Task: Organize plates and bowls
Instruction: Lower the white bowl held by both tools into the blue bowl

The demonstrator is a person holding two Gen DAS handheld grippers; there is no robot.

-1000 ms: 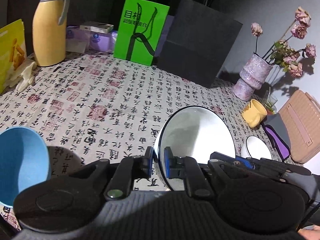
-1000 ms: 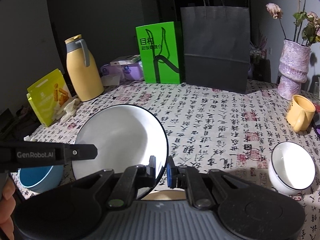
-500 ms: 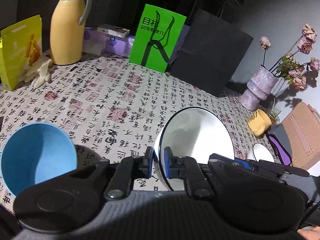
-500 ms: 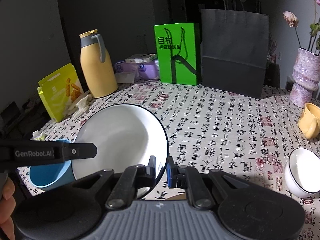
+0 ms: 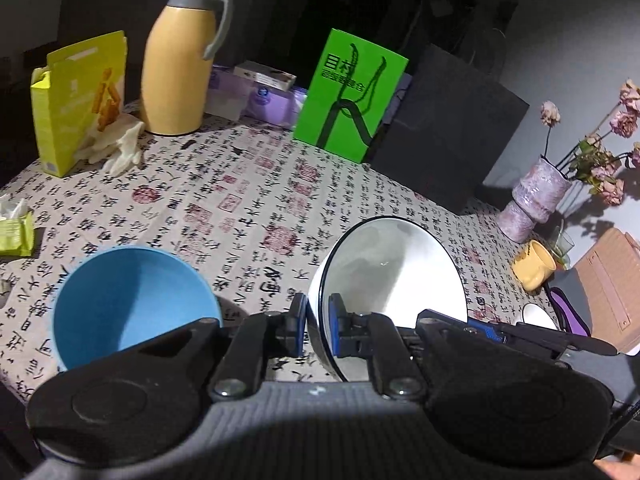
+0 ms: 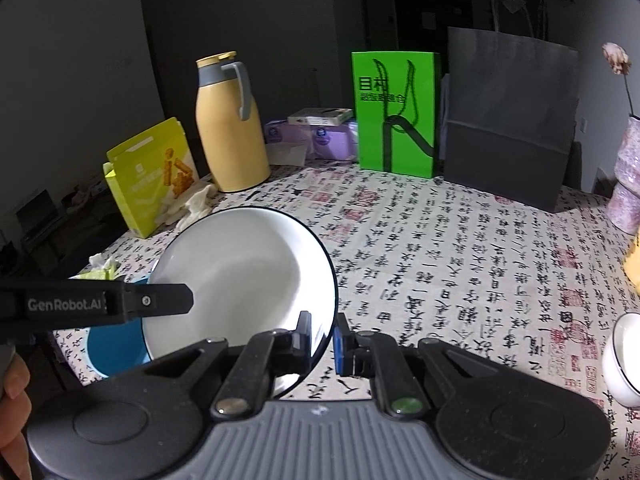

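A large white bowl with a dark rim (image 5: 394,276) (image 6: 248,272) is held above the table between both grippers. My left gripper (image 5: 317,330) is shut on its left rim. My right gripper (image 6: 322,338) is shut on its right rim. A blue bowl (image 5: 132,300) (image 6: 116,346) stands on the table just to the left, below the white one. A smaller white bowl (image 6: 622,356) (image 5: 538,316) stands on the table at the right.
The table has a calligraphy-print cloth (image 6: 460,248). At the back stand a yellow jug (image 6: 230,124), a green bag (image 6: 394,114) and a black bag (image 6: 510,120). A yellow snack box (image 6: 150,180) is at the left. A yellow mug (image 5: 534,266) and a vase (image 5: 536,200) are at the right.
Both grippers have carried the white bowl to the left, toward the blue bowl, which now shows more fully in the left wrist view. The small white bowl has slid to the right edge.
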